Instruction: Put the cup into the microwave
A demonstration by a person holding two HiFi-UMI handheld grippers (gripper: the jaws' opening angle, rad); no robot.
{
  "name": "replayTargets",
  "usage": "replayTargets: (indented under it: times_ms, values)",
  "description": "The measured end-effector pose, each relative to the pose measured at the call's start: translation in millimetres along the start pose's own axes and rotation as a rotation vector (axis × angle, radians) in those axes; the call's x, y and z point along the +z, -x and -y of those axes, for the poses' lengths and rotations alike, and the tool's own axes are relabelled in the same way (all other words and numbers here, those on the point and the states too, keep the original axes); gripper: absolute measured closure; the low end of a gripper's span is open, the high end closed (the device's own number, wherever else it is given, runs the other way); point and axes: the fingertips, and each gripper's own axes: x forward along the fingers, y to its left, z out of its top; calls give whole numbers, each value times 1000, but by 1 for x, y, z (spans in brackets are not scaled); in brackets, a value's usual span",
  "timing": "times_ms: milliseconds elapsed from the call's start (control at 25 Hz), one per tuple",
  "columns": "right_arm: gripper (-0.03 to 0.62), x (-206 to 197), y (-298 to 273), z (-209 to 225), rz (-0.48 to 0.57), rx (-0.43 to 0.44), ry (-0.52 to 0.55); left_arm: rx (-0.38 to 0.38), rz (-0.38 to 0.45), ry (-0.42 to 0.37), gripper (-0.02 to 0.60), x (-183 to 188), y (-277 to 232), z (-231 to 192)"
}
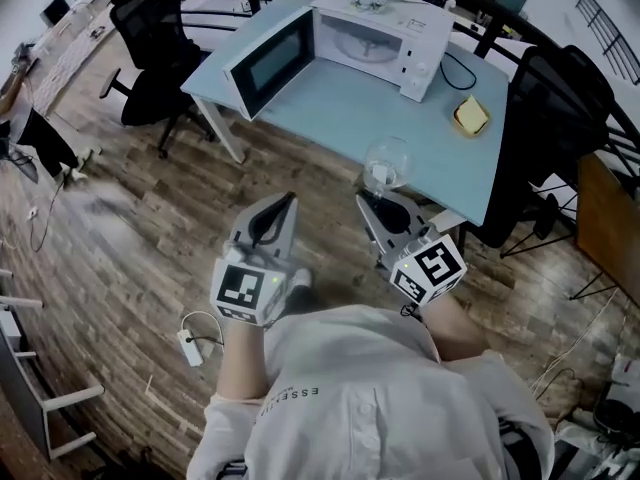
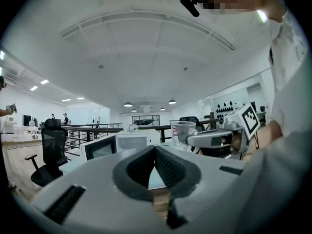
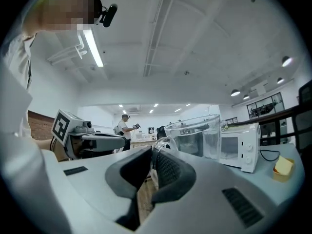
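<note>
A clear glass cup (image 1: 388, 161) with a handle hangs in the air just before the near edge of the light-blue table (image 1: 350, 118). My right gripper (image 1: 372, 196) is shut on the cup's handle; in the right gripper view the cup (image 3: 195, 135) rises just past the pinched jaws (image 3: 155, 152). The white microwave (image 1: 370, 43) stands at the table's far side with its door (image 1: 268, 63) swung wide open to the left and its cavity showing. My left gripper (image 1: 288, 200) is held beside the right one, over the floor, shut and holding nothing (image 2: 155, 149).
A yellow block (image 1: 470, 116) lies on the table right of the microwave, by a black cable (image 1: 455, 68). Black office chairs stand at the table's left (image 1: 150, 38) and right (image 1: 560, 98). A white power strip (image 1: 190, 346) lies on the wooden floor.
</note>
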Motion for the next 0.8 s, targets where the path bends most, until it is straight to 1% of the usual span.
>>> replayTargets:
  times_ms: [200, 360, 560, 800]
  values:
    - [568, 8, -78, 22, 2, -86, -5, -71, 2, 4, 580, -1, -35, -83]
    - [568, 12, -128, 33, -1, -126, -5, -140, 4, 4, 580, -5, -57, -128]
    - [569, 8, -175, 47, -3, -170, -20, -189, -5, 17, 580, -14, -79, -169]
    - [569, -7, -210, 82, -22, -212, -58, -226, -27, 50, 580, -27, -120, -195]
